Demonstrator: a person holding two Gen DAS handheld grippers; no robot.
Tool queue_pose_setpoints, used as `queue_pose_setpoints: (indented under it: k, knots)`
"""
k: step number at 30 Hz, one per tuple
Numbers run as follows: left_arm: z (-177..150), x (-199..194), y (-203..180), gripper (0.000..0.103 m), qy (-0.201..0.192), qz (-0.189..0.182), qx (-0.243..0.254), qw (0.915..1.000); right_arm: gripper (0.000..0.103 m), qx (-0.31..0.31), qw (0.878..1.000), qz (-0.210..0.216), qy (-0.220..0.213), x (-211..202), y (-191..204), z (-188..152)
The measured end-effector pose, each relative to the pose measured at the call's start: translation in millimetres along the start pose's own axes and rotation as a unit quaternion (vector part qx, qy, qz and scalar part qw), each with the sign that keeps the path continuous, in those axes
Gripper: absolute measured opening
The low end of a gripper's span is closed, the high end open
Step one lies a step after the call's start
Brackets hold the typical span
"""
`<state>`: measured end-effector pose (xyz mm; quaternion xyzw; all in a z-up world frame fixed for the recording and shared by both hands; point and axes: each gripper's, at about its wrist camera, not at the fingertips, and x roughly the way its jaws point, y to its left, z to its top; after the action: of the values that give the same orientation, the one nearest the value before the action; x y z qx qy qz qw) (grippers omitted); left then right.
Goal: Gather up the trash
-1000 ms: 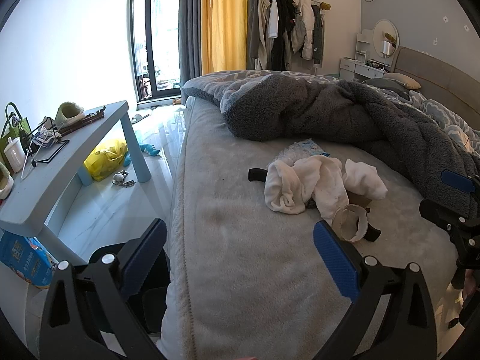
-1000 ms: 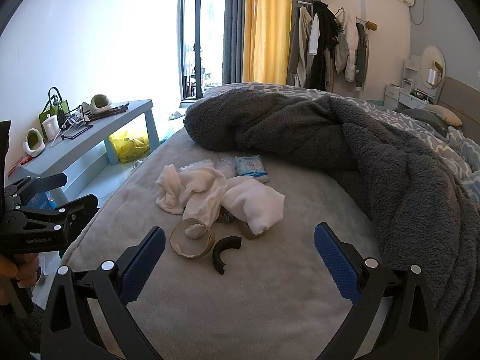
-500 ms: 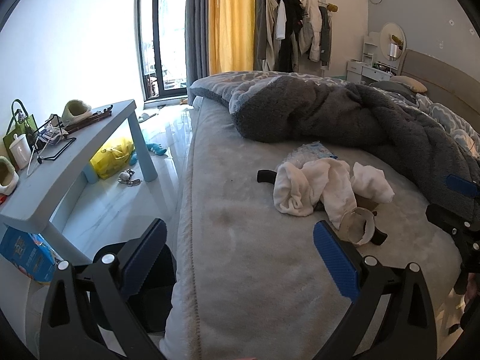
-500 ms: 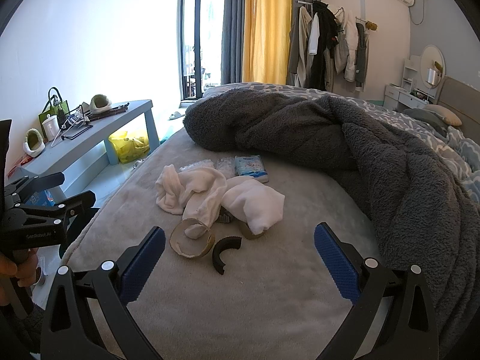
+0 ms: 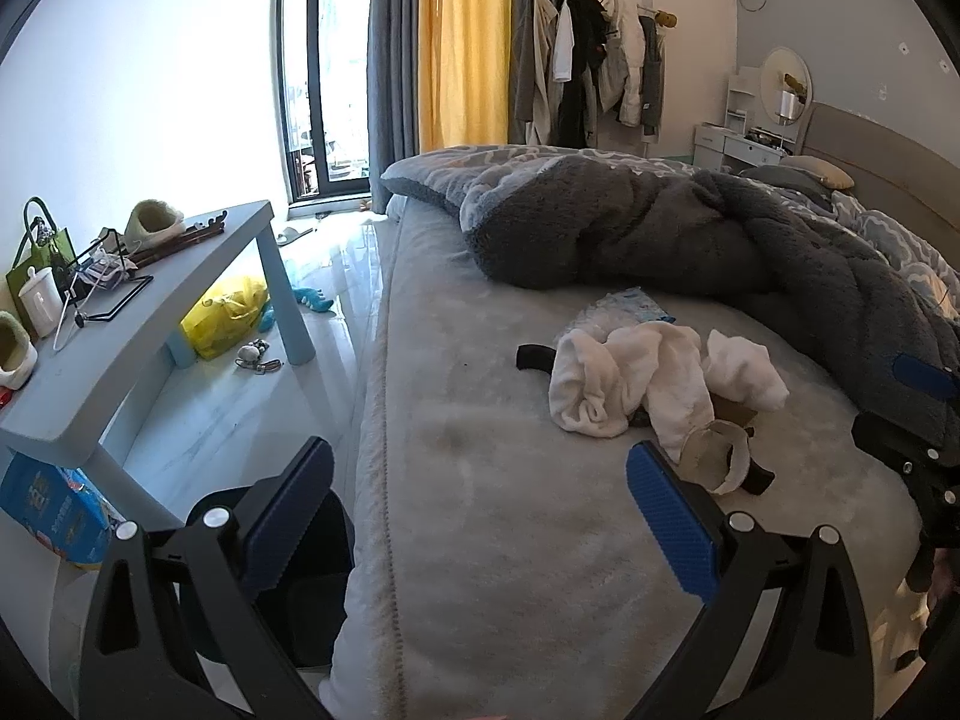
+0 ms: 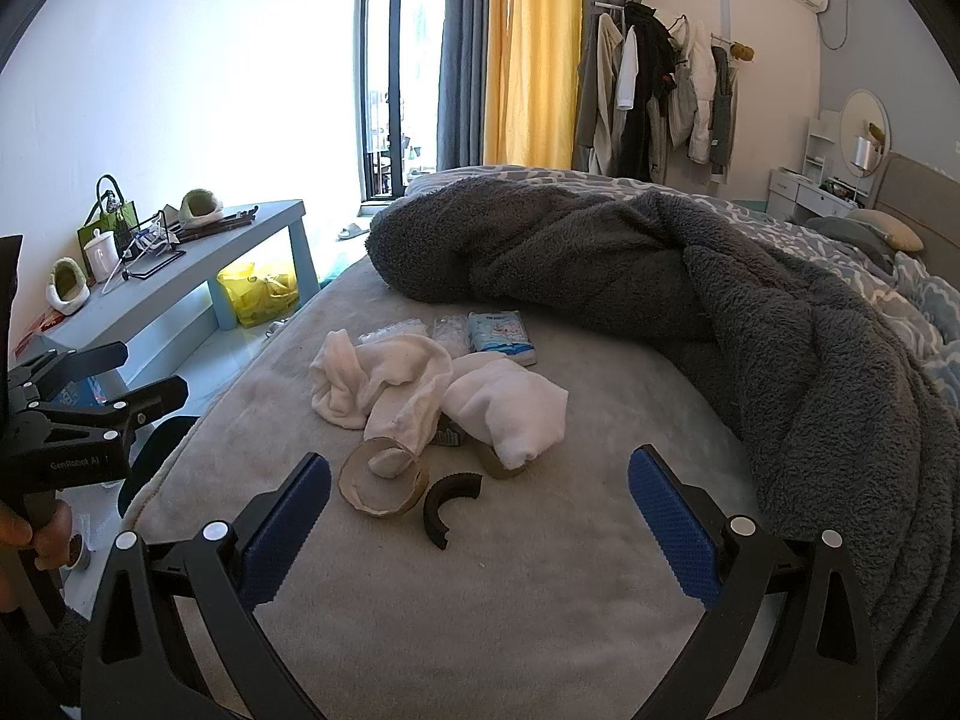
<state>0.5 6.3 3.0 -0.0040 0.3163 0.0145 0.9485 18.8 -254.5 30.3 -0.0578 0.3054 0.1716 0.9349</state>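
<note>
Both claws released, holding nothing. Cardboard tape ring (image 6: 384,485) lies on the bed (image 6: 480,600), ahead and slightly left of my right claw (image 6: 479,531), a black curved piece (image 6: 447,501) just beside it. My left claw (image 5: 477,519) sits farther off; I judge right nearer.

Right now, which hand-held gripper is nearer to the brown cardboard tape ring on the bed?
Right hand-held gripper: the brown cardboard tape ring lies just ahead. Left hand-held gripper hangs over the bed's edge, further aside.
</note>
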Motion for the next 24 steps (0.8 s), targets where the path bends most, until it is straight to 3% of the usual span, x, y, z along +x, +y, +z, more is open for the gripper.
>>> queue_pose_setpoints:
  k: [24]
  knots:
    - [-1.8, -0.1, -5.7, 0.1, 0.003, -0.025, 0.007, 0.9997, 0.1, 0.0, 1.0, 0.0, 0.0, 0.0, -0.6, -0.2]
